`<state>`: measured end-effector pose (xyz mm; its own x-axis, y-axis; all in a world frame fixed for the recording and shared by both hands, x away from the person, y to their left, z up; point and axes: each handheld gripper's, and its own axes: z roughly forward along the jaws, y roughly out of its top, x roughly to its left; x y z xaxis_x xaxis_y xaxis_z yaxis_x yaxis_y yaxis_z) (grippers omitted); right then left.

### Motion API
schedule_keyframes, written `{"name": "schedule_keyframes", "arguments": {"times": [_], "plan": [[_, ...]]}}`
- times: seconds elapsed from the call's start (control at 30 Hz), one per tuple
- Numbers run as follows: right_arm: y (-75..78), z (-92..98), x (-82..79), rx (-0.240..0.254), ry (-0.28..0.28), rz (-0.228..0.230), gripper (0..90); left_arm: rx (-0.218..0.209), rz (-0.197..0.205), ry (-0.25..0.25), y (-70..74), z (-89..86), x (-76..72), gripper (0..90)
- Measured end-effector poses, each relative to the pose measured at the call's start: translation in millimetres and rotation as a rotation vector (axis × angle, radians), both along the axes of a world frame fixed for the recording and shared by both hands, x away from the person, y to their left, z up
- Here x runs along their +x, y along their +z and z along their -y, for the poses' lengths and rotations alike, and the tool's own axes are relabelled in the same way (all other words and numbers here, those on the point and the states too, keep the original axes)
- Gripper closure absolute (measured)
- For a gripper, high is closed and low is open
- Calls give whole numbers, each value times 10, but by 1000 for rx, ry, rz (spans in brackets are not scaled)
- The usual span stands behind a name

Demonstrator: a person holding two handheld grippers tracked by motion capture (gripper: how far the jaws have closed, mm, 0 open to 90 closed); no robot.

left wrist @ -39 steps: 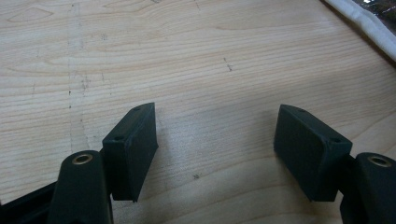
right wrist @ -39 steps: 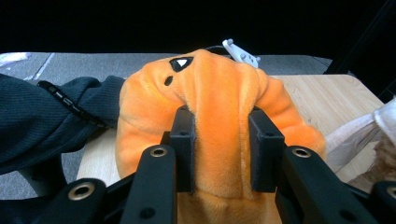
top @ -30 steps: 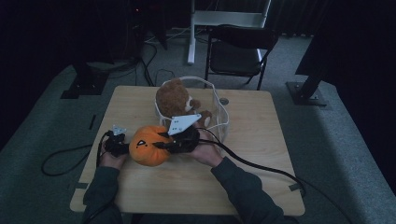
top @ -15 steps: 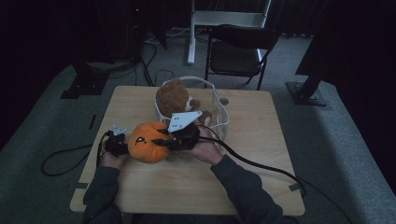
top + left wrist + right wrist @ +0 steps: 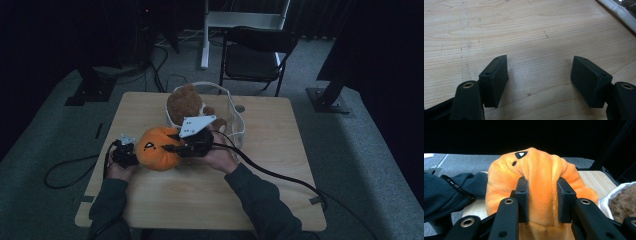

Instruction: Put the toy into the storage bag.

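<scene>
At the left side of the light wooden table [image 5: 280, 165], the left gripper [image 5: 125, 152] rested low beside the soft orange pumpkin-shaped plush toy with a black face [image 5: 157, 148]. Its jaws were spread wide over bare wood, with nothing between them. The pumpkin toy lay just to the right of this gripper, at the table's near-left part. On its other side, the right gripper [image 5: 543, 195] pinched a fold of the orange plush between its pads, so the toy lay directly ahead of it. The right hand therefore had the toy. Further right and behind stood a white mesh basket [image 5: 235, 107] with a brown furry plush animal [image 5: 184, 102] inside; the pumpkin probably had to travel that way.
</scene>
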<state>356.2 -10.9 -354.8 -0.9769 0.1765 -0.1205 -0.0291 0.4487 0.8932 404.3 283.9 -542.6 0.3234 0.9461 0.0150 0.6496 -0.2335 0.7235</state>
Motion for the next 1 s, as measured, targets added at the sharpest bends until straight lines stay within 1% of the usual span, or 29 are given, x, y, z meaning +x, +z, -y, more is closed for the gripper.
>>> {"name": "schedule_keyframes", "arguments": {"times": [0.37,0.53,0.73,1.0], "plan": [[37,-4,23,4,-3,2,680,0,0,0,0,0,0,306],[63,3,25,15,-6,2,680,-1,1,1,-1,1,0,306],[99,5,11,17,-3,13,680,0,0,0,0,0,0,306],[200,9,-20,31,2,33,680,0,0,0,0,0,0,306]]}}
